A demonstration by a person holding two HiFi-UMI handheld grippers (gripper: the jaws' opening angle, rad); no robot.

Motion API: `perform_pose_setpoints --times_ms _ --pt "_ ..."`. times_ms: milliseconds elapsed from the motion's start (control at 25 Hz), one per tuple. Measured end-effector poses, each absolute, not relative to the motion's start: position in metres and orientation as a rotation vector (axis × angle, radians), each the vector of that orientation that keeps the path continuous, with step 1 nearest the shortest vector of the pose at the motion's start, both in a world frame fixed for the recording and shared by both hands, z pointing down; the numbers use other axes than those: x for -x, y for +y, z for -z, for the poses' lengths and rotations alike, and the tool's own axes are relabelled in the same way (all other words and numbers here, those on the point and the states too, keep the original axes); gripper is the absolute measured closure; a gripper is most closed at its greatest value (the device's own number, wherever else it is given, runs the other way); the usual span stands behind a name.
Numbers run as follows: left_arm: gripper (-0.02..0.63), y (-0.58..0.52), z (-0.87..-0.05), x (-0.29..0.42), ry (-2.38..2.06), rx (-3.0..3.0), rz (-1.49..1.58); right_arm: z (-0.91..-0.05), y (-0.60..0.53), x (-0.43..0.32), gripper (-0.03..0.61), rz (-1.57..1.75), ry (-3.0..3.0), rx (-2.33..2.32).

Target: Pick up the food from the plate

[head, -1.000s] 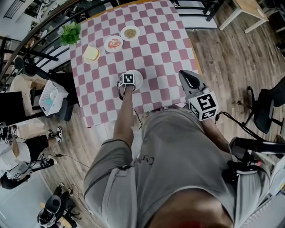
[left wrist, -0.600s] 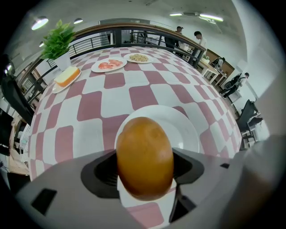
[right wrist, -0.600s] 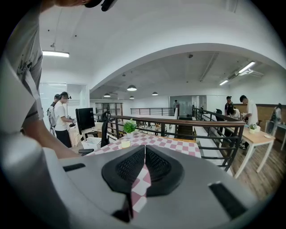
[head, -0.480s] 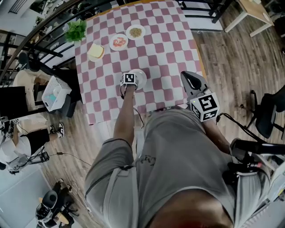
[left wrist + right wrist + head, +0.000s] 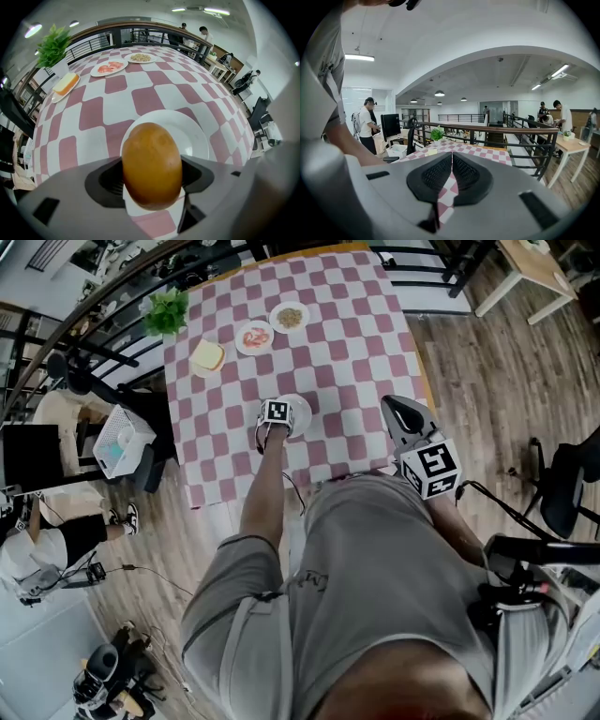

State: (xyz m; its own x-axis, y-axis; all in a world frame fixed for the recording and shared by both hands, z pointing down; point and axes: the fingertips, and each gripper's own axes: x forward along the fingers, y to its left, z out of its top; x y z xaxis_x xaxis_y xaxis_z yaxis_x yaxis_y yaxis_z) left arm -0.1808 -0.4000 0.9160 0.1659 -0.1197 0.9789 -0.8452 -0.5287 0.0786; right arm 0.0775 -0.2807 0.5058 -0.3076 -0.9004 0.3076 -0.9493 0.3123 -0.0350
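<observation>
A golden-brown bread roll (image 5: 152,164) sits between the jaws of my left gripper (image 5: 152,180), whose pads press on its two sides. It hangs over the near part of a white plate (image 5: 194,138) on the pink-and-white checked table (image 5: 154,101). From the head view the left gripper (image 5: 277,407) stands at that plate (image 5: 302,414), near the table's front edge; the roll is hidden there. My right gripper (image 5: 401,414) is held off the table's right front corner. Its jaws (image 5: 451,180) are shut with nothing between them.
At the table's far side stand a plate with a bread slice (image 5: 207,356), a plate of tomato slices (image 5: 255,337), a plate of grains (image 5: 289,317) and a green plant (image 5: 167,310). A black railing (image 5: 487,133) runs along the table's far edge. People stand in the background.
The head view has drifted, so the table sits slightly lower and further right in the picture. The left gripper stays at the white plate and the right gripper keeps its place.
</observation>
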Motion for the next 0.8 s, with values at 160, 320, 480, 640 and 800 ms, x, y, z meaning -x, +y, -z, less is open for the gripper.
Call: perform_pose_setpoints --times_ms 160,320,480,640,800 --pt "0.285 -0.401 -0.920 0.181 -0.908 -1.799 -1.446 -0.506 -0.280 -0.080 0.563 -0.312 -2.348 -1.684" --pt "0.285 -0.404 -0.921 0.181 -0.893 -1.786 -1.469 -0.505 -0.281 -0.082 0.563 -0.303 -2.360 -1.686" --pt "0.285 -0.404 -0.918 0.181 -0.896 -1.784 -1.477 -0.503 -0.281 -0.082 0.563 -0.298 -2.376 -1.684" --pt "0.285 -0.404 -0.900 0.183 -0.896 -1.808 -1.509 -0.505 -0.280 -0.082 0.563 -0.305 -2.384 -1.687" --pt "0.285 -0.404 -0.889 0.192 -0.899 -1.812 -1.524 -0.509 -0.279 -0.079 0.565 -0.321 -2.398 -1.672"
